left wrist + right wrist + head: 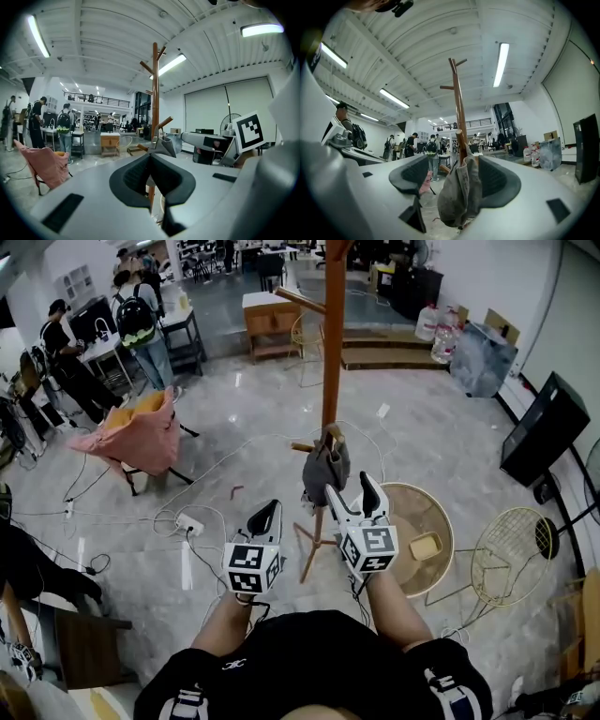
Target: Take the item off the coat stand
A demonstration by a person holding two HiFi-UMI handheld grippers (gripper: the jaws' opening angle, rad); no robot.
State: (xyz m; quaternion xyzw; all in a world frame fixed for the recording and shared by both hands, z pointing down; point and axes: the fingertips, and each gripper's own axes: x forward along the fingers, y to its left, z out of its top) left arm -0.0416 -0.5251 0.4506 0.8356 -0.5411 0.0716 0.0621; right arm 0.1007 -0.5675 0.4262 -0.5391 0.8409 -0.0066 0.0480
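A tall wooden coat stand (pixel 332 334) rises from the floor just ahead of me. A grey cloth item (pixel 323 465) hangs on one of its lower pegs. My right gripper (pixel 349 495) is open, with its jaws on either side of the item. In the right gripper view the grey cloth item (pixel 459 192) hangs between the dark pads, close against the right one, with a gap on the left. My left gripper (pixel 265 517) is held lower left of the stand, shut and empty. The left gripper view shows the coat stand (pixel 154 93) and the grey item (pixel 165 146) beyond its jaws.
A pink fabric chair (pixel 141 437) stands to the left. A round wicker table (pixel 441 507) and a wire chair (pixel 511 559) are on the right, with a black screen (pixel 544 427) beyond. Cables and a power strip (pixel 190 524) lie on the floor. People stand at the back left.
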